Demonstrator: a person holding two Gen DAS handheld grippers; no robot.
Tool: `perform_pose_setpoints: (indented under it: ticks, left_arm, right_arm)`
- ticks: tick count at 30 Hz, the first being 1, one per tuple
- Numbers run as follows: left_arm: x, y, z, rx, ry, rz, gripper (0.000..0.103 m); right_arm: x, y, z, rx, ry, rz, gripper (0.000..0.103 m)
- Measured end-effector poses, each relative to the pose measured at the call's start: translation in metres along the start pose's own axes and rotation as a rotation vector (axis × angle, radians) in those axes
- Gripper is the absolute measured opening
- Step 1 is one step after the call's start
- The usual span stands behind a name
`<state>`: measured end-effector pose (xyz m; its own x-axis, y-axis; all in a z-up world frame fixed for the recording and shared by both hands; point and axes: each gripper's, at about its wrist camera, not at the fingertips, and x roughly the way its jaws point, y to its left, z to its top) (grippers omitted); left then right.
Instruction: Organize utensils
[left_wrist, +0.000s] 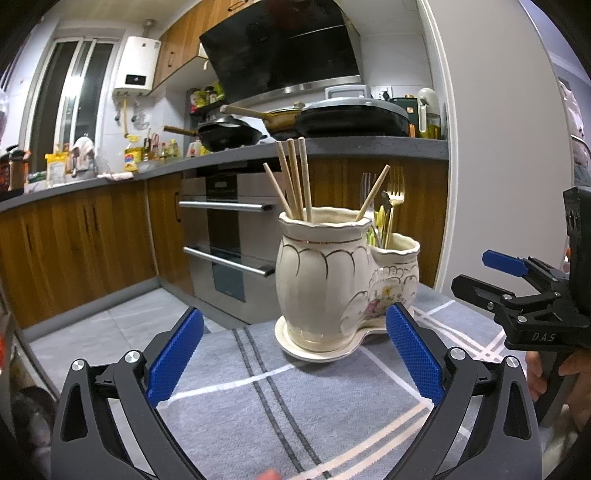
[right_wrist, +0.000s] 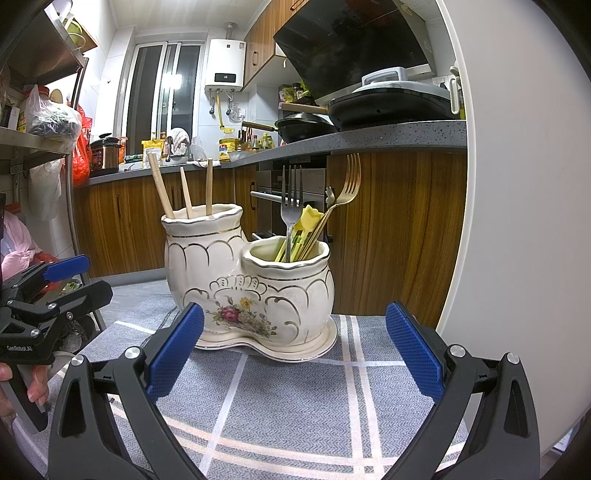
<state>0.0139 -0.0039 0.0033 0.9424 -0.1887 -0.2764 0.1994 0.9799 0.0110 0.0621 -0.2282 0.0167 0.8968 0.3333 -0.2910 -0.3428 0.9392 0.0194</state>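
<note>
A cream ceramic double holder (left_wrist: 325, 280) (right_wrist: 251, 291) stands on its saucer on a grey checked cloth (left_wrist: 280, 406) (right_wrist: 295, 398). Its tall pot holds several wooden chopsticks (left_wrist: 293, 177) (right_wrist: 184, 192). Its low pot holds a silver fork (right_wrist: 291, 199), a gold fork (right_wrist: 345, 192) (left_wrist: 395, 192) and yellow-green utensils (right_wrist: 306, 229). My left gripper (left_wrist: 295, 354) is open and empty, just short of the holder. My right gripper (right_wrist: 293, 354) is open and empty, facing the low pot. Each gripper also shows at the edge of the other's view, the right (left_wrist: 517, 291) and the left (right_wrist: 48, 291).
The cloth covers a small table whose far edge lies just behind the holder. Beyond are wooden kitchen cabinets, an oven (left_wrist: 229, 236), a grey counter with pans (left_wrist: 351, 122), and a metal shelf rack (right_wrist: 40, 140) at the left. A white wall (right_wrist: 517, 184) stands close on the right.
</note>
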Motion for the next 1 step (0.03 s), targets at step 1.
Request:
perform_pose_setpoints:
  ticks: [1]
  left_arm:
    - [0.0002,0.0004,0.0000,-0.002,0.000,0.000,0.098]
  right_arm:
    - [0.0000,-0.0002,0.0000,0.001,0.000,-0.001,0.098]
